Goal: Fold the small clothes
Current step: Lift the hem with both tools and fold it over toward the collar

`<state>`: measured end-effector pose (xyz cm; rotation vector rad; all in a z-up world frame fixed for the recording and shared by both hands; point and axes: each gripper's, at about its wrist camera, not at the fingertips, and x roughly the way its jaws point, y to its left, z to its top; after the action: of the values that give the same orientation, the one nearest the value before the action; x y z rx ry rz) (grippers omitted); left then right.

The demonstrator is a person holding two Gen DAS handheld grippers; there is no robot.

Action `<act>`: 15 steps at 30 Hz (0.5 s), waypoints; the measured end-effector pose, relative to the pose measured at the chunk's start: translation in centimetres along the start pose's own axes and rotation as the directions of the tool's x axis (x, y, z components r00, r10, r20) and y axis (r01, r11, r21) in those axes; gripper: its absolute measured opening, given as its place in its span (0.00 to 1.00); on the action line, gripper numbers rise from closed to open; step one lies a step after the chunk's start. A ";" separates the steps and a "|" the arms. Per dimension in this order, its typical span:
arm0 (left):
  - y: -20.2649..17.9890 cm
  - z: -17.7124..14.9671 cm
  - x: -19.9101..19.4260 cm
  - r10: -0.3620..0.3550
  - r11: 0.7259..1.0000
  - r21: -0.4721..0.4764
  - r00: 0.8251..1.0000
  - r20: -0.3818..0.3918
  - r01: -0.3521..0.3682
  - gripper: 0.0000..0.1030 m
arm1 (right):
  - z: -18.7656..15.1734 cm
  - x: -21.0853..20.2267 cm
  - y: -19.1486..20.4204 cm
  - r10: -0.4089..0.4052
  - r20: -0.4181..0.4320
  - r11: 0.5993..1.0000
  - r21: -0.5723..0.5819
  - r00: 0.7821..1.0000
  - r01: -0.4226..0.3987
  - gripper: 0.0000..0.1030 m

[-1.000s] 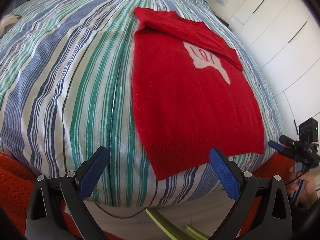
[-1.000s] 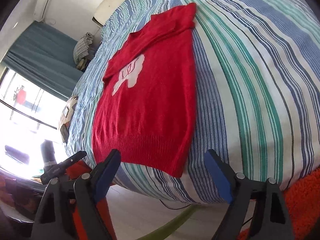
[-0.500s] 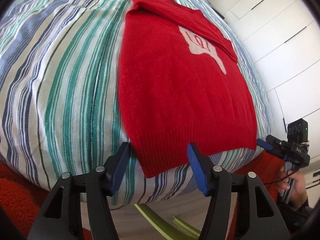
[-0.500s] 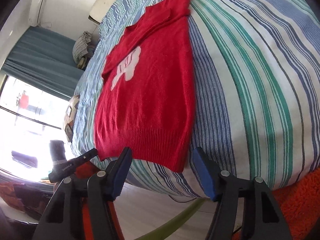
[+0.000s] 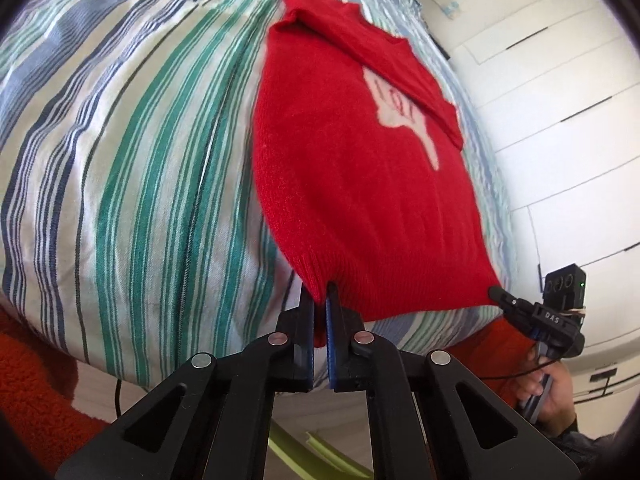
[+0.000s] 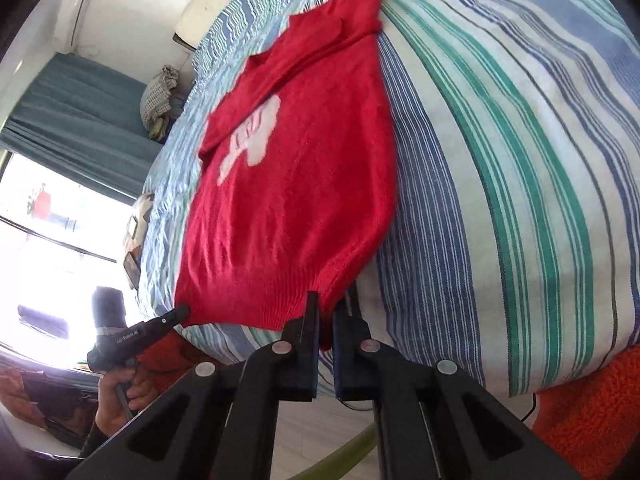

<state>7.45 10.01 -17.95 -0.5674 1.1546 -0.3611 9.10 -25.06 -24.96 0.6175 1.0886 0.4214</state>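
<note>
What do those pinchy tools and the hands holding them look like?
Each tool, left tool and right tool, is a black frame with triangular cut-outs, round silver rivets and two flat fingers with blue pads. Seen from the side, the right tool has white lettering and a small black camera box. A dark sleeve covers the left wrist.

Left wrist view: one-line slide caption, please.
Left gripper pinches the red sweater's hem corner on the striped bed.

A home bedroom: a bed (image 5: 132,168) with striped bedding, white wardrobe doors (image 5: 560,92) beside it, and teal curtains (image 6: 76,120) by its far side.
</note>
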 end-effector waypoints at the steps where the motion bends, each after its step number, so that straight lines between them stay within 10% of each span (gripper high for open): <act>1: -0.1 0.1 -0.8 -0.020 1.000 -0.004 0.999 0.026 0.020 0.03 | 0.1 -0.5 0.3 0.015 0.023 1.000 -0.001 1.000 -0.015 0.05; 9: -1.6 6.4 -3.0 -0.128 0.991 -0.025 0.973 0.190 0.135 0.03 | 4.7 -2.4 2.0 0.074 0.224 0.997 -0.020 0.972 -0.071 0.05; 15: -4.0 16.7 -0.2 -0.080 0.997 0.035 0.960 0.269 0.073 0.03 | 14.7 -0.7 3.1 0.046 0.343 0.997 -0.068 0.938 -0.024 0.05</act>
<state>22.98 10.85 -10.62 -0.6203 0.8658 -0.3517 22.11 -26.92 -17.71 0.6288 0.7273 0.3606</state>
